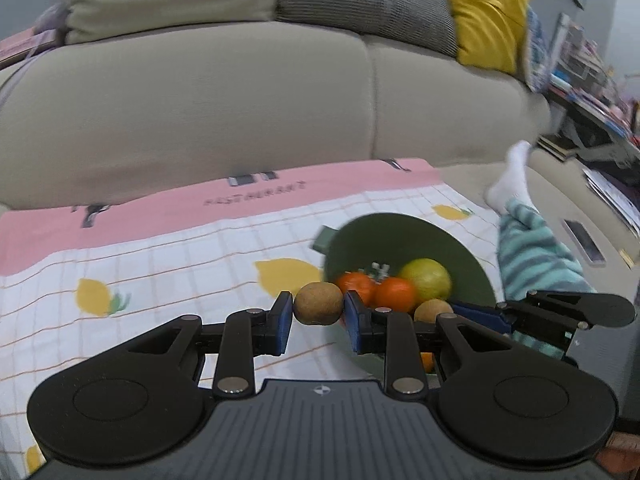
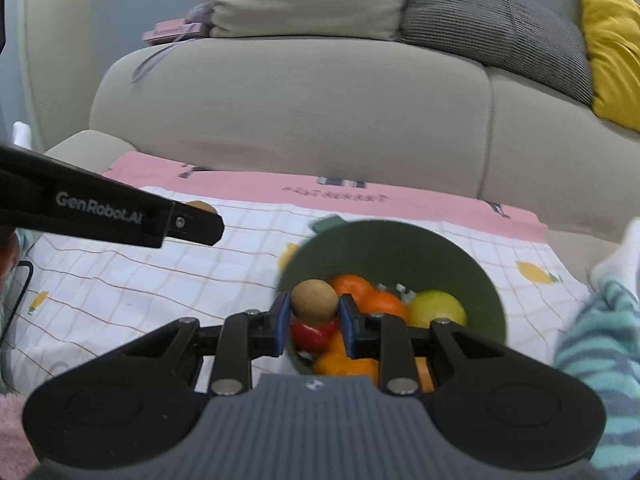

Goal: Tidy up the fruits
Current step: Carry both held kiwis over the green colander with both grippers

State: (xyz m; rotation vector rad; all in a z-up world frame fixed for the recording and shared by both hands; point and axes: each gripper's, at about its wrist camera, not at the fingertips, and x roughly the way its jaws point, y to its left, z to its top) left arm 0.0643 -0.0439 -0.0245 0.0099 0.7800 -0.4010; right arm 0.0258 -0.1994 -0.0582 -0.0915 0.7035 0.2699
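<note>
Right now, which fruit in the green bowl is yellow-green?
The large round citrus at the right side of the green bowl; the neighbouring fruits are orange or red.

A dark green bowl [image 2: 472,264] holds orange tangerines [image 2: 372,300], a yellow-green lemon [image 2: 438,308] and something red [image 2: 310,334]. The cloth [image 1: 180,256] is white-checked with yellow lemons and a pink border. Both kiwis [image 1: 319,304] are brown; the sofa [image 1: 240,112] is beige.

Lemon-print cloth [image 1: 180,256]; green bowl [image 1: 400,236] atop

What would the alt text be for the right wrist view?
The right gripper holds a brown kiwi above a green bowl of oranges and a lemon, on a lemon-print cloth before a beige sofa.
</note>
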